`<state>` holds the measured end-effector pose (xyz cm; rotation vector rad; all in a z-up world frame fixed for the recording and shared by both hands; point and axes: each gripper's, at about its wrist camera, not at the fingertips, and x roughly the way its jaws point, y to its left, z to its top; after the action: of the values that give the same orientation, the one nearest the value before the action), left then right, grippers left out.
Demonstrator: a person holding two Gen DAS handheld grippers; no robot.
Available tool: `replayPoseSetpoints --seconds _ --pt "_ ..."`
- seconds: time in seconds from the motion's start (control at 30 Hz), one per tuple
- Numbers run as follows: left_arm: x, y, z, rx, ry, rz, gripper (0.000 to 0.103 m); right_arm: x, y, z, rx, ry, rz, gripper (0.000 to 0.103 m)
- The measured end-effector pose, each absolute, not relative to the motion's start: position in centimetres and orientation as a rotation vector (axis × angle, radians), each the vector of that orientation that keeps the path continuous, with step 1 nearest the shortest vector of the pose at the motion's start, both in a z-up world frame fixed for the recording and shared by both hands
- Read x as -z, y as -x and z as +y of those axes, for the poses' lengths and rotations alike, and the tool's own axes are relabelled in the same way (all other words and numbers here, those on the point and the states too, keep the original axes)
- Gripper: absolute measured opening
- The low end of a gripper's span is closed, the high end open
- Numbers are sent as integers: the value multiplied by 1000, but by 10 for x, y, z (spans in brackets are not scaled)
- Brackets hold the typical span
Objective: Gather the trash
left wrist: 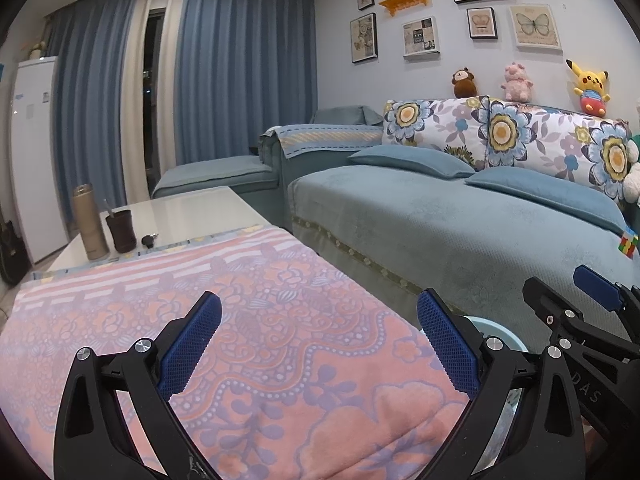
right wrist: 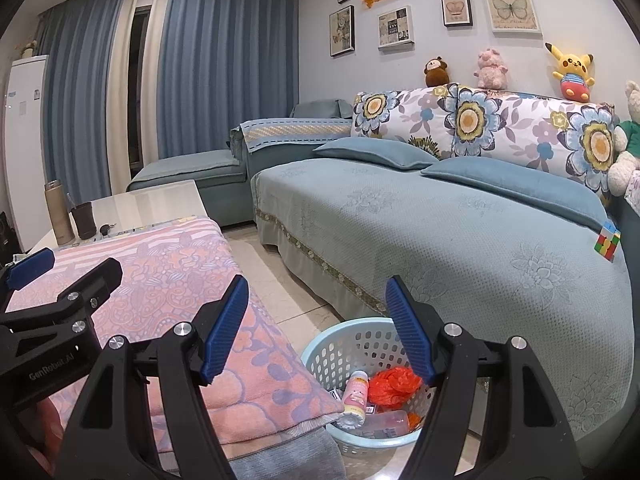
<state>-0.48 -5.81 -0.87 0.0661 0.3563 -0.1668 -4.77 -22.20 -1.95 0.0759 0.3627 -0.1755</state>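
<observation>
- The sofa (right wrist: 460, 232) fills the right side of the room, and the only loose thing I see on its seat is a colour cube (right wrist: 608, 244) near the far edge.
- The table (left wrist: 192, 208) lies ahead on my left, its near half covered by a pink blanket (left wrist: 224, 344) with nothing lying on it; a flask (left wrist: 89, 222), a dark cup (left wrist: 120, 230) and keys (left wrist: 149, 240) stand at the bare far end.
- The basket (right wrist: 340, 344) sits on the floor between table and sofa, below my right claw (right wrist: 316, 328); it already holds an orange bag (right wrist: 394, 386), a small bottle (right wrist: 356, 398) and a clear bottle (right wrist: 384, 420).
- My left claw (left wrist: 320, 344) hovers over the blanket, jaws spread wide and empty; the right one gapes empty too.
- I judge the collecting is done or nearly so. Next I need to scan for leftover trash before reaching for anything.
</observation>
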Motion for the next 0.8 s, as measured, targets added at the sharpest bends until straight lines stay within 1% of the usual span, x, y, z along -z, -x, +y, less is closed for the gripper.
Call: replayPoseSetpoints --seconds 0.8 --pt "4 1 -57 165 -93 355 95 16 47 -223 161 -76 357 67"
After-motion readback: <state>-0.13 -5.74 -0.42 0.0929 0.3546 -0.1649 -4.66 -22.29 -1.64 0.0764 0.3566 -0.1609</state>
